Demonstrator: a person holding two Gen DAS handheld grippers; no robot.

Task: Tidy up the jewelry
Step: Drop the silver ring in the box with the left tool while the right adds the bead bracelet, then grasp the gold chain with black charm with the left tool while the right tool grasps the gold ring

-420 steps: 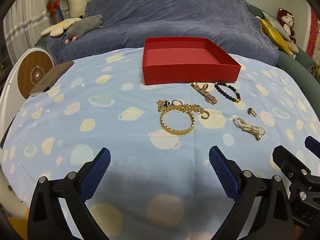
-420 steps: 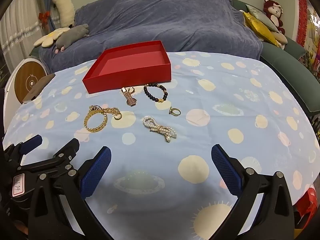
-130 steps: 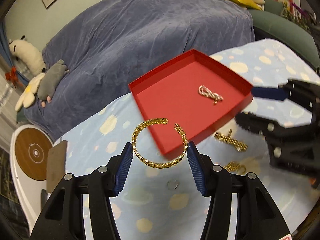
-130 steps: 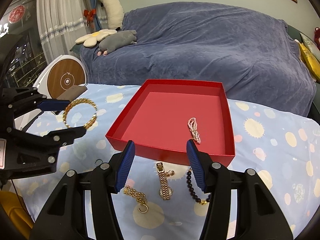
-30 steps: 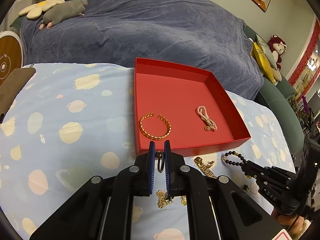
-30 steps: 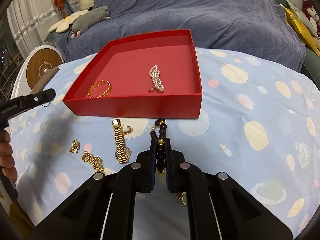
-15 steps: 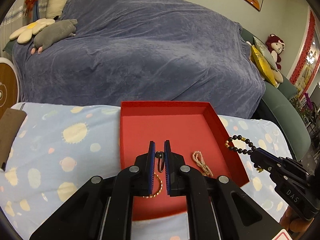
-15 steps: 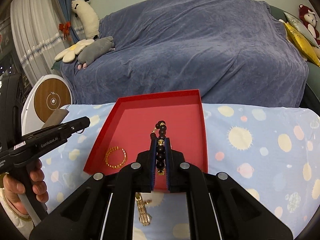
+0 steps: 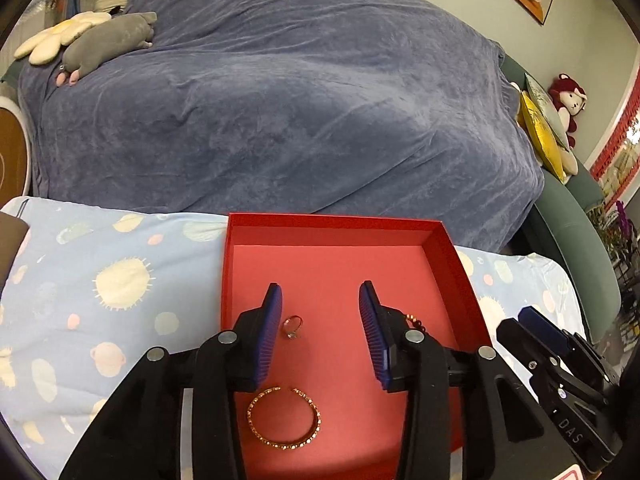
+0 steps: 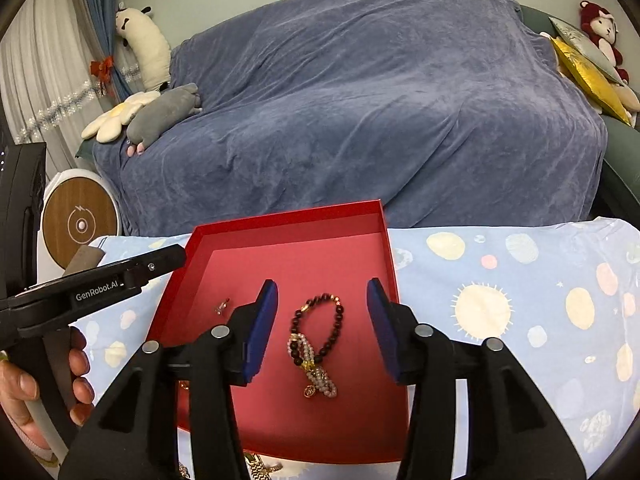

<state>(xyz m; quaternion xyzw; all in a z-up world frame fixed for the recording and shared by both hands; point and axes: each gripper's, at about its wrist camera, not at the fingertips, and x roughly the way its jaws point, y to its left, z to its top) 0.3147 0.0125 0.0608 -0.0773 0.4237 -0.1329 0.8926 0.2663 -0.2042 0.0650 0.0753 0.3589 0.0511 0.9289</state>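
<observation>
The red tray [image 9: 316, 220] sits on the planet-print cloth. My left gripper [image 9: 320, 334] is open and empty above it. A small ring [image 9: 292, 326] lies on the tray floor by the left finger, and a gold bangle [image 9: 285, 420] lies nearer me. My right gripper [image 10: 322, 324] is open and empty over the same red tray [image 10: 288, 220]. A dark bead bracelet [image 10: 320, 330] lies between its fingers, partly over a pearl bracelet [image 10: 318, 372]. The ring also shows in the right wrist view [image 10: 221, 306].
A blue-covered sofa [image 9: 280, 112] stands behind the table with plush toys [image 10: 160, 116] on it. A gold watch [image 10: 260, 470] lies on the cloth in front of the tray. The other gripper [image 10: 92, 284] reaches in from the left.
Both grippers have opened. The ring has dropped from the left gripper into the tray, and the bead bracelet has dropped from the right gripper onto the pearl bracelet.
</observation>
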